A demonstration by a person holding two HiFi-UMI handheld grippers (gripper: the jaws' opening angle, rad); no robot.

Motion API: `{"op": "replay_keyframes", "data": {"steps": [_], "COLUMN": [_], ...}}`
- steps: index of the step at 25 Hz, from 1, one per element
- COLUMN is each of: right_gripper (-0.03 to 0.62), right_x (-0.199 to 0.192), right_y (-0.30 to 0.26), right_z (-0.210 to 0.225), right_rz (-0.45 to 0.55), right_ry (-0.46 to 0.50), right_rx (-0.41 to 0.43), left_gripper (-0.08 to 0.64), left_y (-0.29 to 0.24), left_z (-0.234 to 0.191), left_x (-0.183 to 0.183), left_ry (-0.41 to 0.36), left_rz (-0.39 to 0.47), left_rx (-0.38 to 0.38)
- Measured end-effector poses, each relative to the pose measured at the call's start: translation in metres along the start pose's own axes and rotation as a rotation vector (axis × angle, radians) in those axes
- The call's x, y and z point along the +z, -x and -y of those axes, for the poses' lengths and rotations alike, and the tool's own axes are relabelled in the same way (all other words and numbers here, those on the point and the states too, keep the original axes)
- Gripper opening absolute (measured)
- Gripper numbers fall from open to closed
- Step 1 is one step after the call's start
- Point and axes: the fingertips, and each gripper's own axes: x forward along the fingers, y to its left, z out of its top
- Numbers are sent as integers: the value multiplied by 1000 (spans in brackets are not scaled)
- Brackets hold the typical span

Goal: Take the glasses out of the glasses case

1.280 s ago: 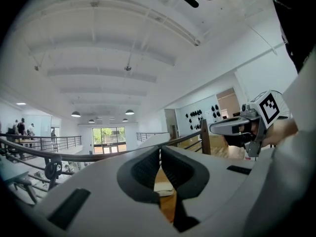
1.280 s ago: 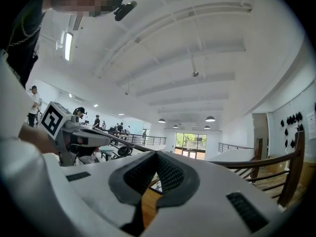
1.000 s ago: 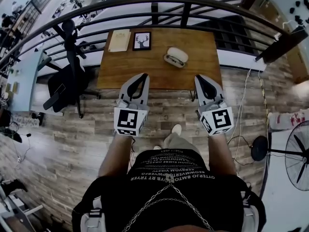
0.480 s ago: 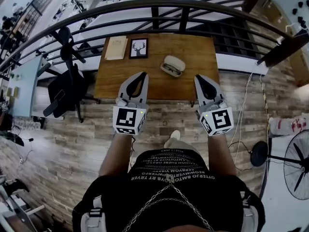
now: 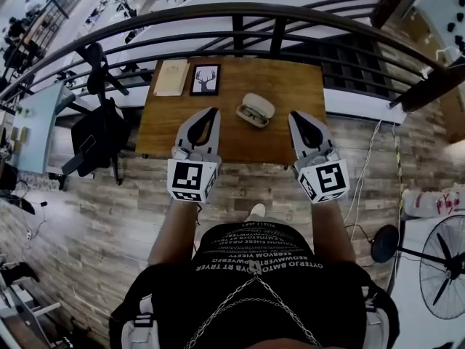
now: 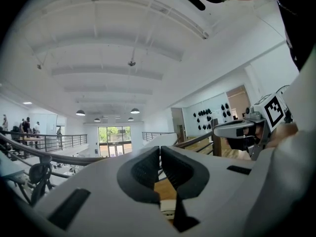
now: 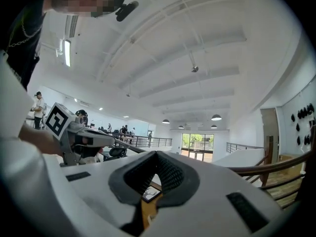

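The white glasses case (image 5: pixel 256 110) lies open on the wooden table (image 5: pixel 290 78), with dark-rimmed glasses inside it. My left gripper (image 5: pixel 212 113) is held level over the table's near edge, left of the case and apart from it, jaws shut on nothing. My right gripper (image 5: pixel 294 115) sits level to the right of the case, also shut and empty. The left gripper view shows its own closed jaws (image 6: pixel 160 149) with a strip of table beyond them. In the right gripper view, its closed jaws (image 7: pixel 157 155) point over the table.
A framed deer picture (image 5: pixel 205 79) and a pale notepad (image 5: pixel 171 77) lie at the table's far left. A dark curved railing (image 5: pixel 240 31) runs just behind the table. An office chair (image 5: pixel 94 133) stands to the left, a floor fan (image 5: pixel 443 282) to the right.
Both grippers have moved forward together toward the table. Their tips now reach over its near edge on either side of the case. Both stayed shut.
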Motion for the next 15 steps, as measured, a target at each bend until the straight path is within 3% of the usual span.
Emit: {"op": "replay_keyframes", "data": {"steps": [15], "right_gripper": [15], "right_x": [-13], "right_y": [-22], "right_z": [33], "right_rz": [-1], "right_ry": [-19], "right_rx": [58], "left_gripper": [34], "left_y": [-30], "left_z": [5], "left_x": [-9], "left_ry": [0], "left_rz": [-29], "left_rx": [44]}}
